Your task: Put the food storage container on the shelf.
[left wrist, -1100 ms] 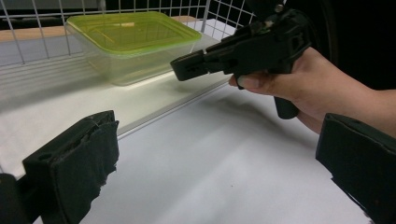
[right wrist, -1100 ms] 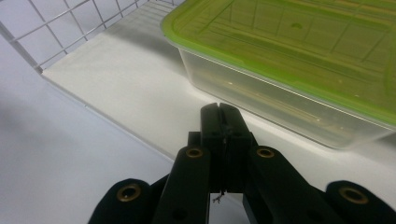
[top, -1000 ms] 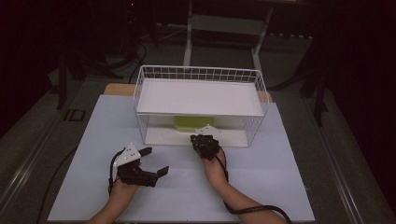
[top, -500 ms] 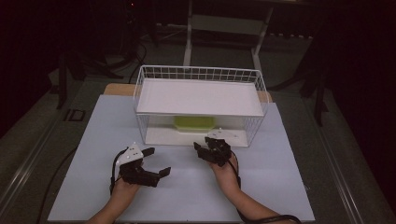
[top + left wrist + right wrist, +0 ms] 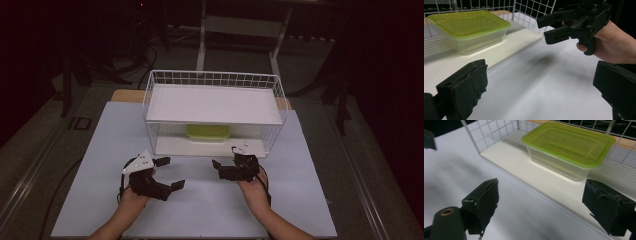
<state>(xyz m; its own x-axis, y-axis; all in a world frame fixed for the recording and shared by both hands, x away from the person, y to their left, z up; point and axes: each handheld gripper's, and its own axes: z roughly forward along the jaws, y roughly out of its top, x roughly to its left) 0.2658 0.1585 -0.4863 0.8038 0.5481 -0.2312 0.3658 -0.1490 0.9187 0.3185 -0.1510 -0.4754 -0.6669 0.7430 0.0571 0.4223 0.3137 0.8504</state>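
Observation:
A clear plastic container with a yellow-green lid stands on the lower shelf of a white wire rack, under its upper board. It is seen up close in the left gripper view and the right gripper view. My left gripper rests over the white table in front of the rack's left half, jaws wide open and empty. My right gripper is held just before the rack's front edge, jaws open and empty, pointing left. It also appears in the left gripper view.
The rack's lower board ends in a low front lip, and wire mesh walls close its sides and back. White tabletop stretches between the hands and the near edge. Dark floor and stands surround the table.
My right gripper has drawn back from the rack's front opening toward the person and a little to the right. The left gripper has barely shifted. The container stays where it was.

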